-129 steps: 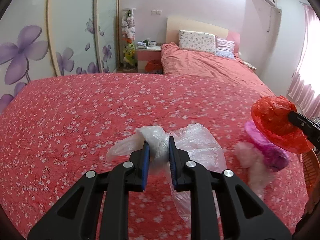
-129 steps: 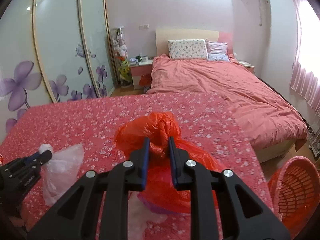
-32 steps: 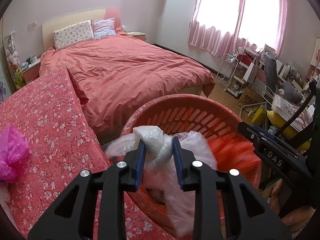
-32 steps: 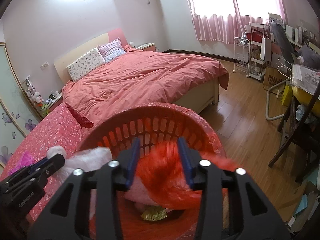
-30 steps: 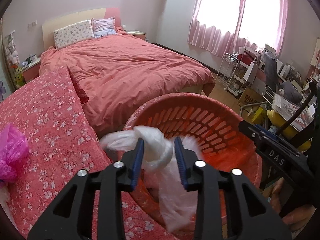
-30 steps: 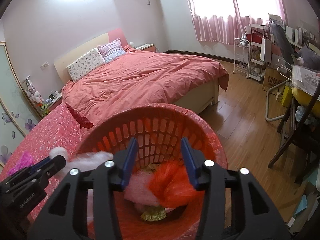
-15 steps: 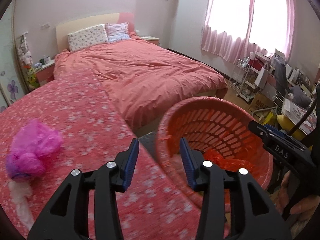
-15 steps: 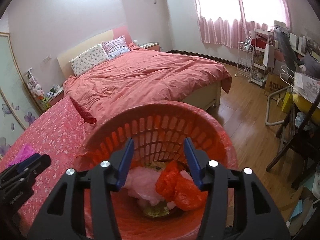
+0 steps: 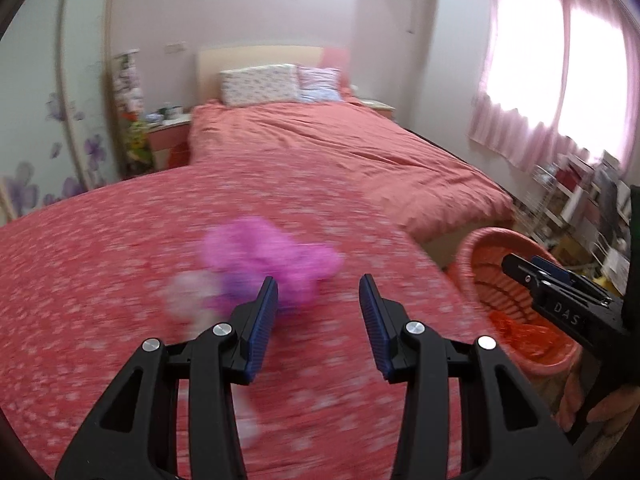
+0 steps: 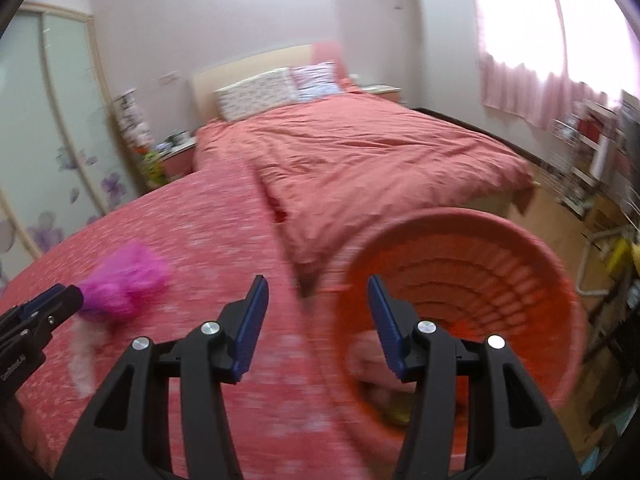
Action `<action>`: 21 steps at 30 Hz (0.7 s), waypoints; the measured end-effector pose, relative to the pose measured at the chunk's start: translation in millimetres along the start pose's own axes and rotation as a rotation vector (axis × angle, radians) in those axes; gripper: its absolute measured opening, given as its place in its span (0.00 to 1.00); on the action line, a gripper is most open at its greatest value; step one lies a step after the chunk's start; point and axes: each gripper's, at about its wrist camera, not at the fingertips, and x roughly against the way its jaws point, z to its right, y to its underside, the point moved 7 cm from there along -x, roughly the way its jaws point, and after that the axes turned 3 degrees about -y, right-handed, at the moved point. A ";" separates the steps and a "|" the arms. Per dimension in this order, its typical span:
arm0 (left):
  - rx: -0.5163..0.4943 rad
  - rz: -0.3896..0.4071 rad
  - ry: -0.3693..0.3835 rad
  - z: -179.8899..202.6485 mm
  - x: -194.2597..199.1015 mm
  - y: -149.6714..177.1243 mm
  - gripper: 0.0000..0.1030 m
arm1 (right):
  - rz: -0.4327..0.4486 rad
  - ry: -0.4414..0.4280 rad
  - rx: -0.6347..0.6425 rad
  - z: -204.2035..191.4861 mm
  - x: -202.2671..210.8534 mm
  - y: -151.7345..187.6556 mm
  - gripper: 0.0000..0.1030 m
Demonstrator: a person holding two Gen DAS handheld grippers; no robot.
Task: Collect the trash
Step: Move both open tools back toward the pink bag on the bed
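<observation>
A pink plastic bag (image 9: 264,252) lies on the red flowered cover (image 9: 100,260), with a pale whitish bag (image 9: 188,292) against its left side. My left gripper (image 9: 318,280) hovers open and empty just short of the pink bag. The orange slatted basket (image 10: 460,216) stands at the cover's right edge, and a red bag (image 9: 520,332) lies inside it. My right gripper (image 10: 317,278) is open and empty over the basket's left rim. The pink bag (image 10: 128,280) shows at the left of the right wrist view, beside the left gripper's tip (image 10: 60,296). Both views are motion-blurred.
A large bed (image 9: 340,152) with a salmon duvet and two pillows lies beyond. Wardrobe doors with purple flowers (image 9: 40,160) line the left wall. Shelves and clutter (image 10: 592,168) stand at the right under a pink-curtained window. A hand (image 9: 608,404) shows at the lower right.
Both grippers opened over the basket; the clear and red bags dropped in. Both have since swung left, away from the basket, and the left one now faces the pink bag.
</observation>
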 end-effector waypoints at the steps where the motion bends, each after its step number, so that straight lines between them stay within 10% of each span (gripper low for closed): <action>1: 0.009 0.004 -0.022 -12.5 3.3 1.1 0.42 | -0.005 -0.023 0.016 -15.6 -1.6 -0.1 0.50; 13: 0.169 -0.068 -0.207 -139.5 -0.9 40.2 0.42 | -0.074 -0.231 0.140 -183.5 -25.9 12.8 0.50; 21: 0.208 -0.087 -0.205 -160.2 -1.8 51.9 0.42 | -0.154 -0.189 0.216 -219.0 -58.9 30.2 0.61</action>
